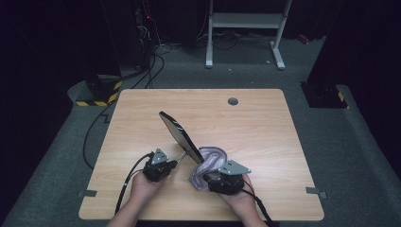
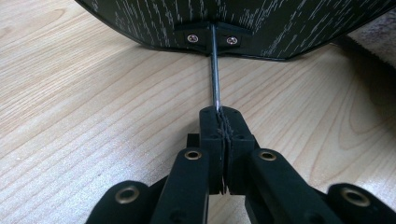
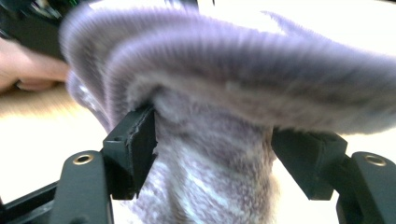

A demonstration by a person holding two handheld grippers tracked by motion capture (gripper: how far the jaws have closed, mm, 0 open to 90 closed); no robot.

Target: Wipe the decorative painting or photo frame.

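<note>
A thin dark panel [image 1: 179,135] with a black streaked back [image 2: 261,23] stands tilted on edge over the wooden table [image 1: 246,127]. A thin metal rod [image 2: 215,79] runs from a screwed bracket [image 2: 210,38] on its back down to my left gripper [image 1: 172,163], whose jaws [image 2: 225,119] are shut on the rod's end. A lilac fluffy cloth [image 1: 210,158] lies bunched just right of the panel. My right gripper [image 1: 211,176] sits at the cloth's near side. Its jaws [image 3: 212,140] stand wide apart with a loose fold of the cloth [image 3: 233,70] between them.
A round cable hole [image 1: 232,101] sits near the table's far edge. Small tape marks [image 1: 87,193] lie at the front corners. Beyond the table stand a white metal frame [image 1: 246,21] and a yellow-black striped base [image 1: 99,94] with cables on the floor.
</note>
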